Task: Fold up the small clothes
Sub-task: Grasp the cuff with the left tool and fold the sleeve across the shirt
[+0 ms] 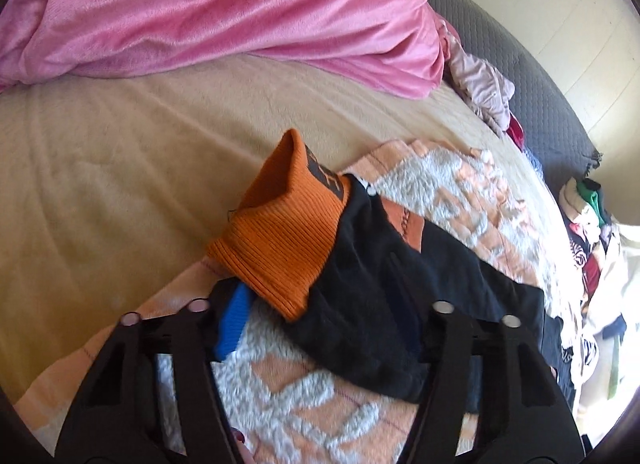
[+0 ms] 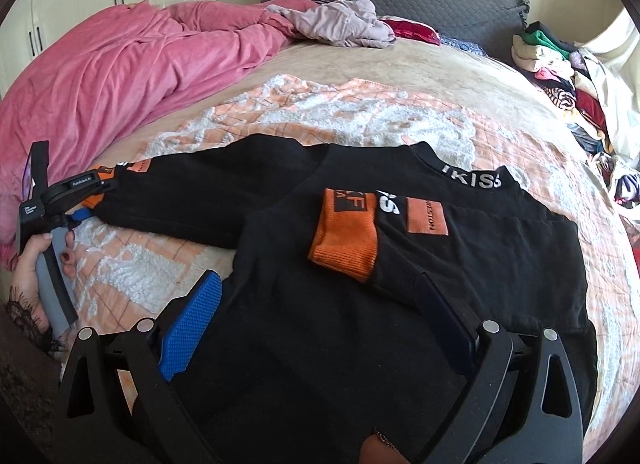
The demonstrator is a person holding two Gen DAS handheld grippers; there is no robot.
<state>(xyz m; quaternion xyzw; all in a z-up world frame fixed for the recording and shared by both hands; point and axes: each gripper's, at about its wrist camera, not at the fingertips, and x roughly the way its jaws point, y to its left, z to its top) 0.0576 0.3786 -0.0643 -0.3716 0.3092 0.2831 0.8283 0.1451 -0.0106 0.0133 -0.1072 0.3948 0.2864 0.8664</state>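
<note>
- The black sweatshirt (image 2: 360, 264) is lying spread on the orange-and-white blanket (image 2: 320, 111) in the middle of the bed (image 2: 420, 63), collar toward the far side.
- Its right sleeve is already folded in, so that the orange cuff (image 2: 346, 242) is resting on the chest; the left sleeve (image 2: 192, 191) is being stretched out to the left.
- The left sleeve's orange cuff (image 1: 280, 240) is being gripped by the left hand-held gripper (image 2: 90, 199), whose jaws are closed on the fabric; one blue pad (image 1: 232, 324) is showing beside the cuff.
- The right hand-held gripper (image 2: 324, 328) is hanging over the near hem with its jaws wide apart, nothing being held.
- By judgement, the left sleeve fold is the step in hand: the cuff should be lifted just clear and carried rightward across the chest, to be laid level with the other cuff.
- The shoulder seam is best being held flat by the right hand-held gripper, so that the body is not dragged along.
- The cuff should be released only once the sleeve is lying straight and unwrinkled.
- A pink duvet (image 2: 120, 63) is bunched at far left, and a clothes pile (image 2: 560, 63) is standing at far right.
</note>
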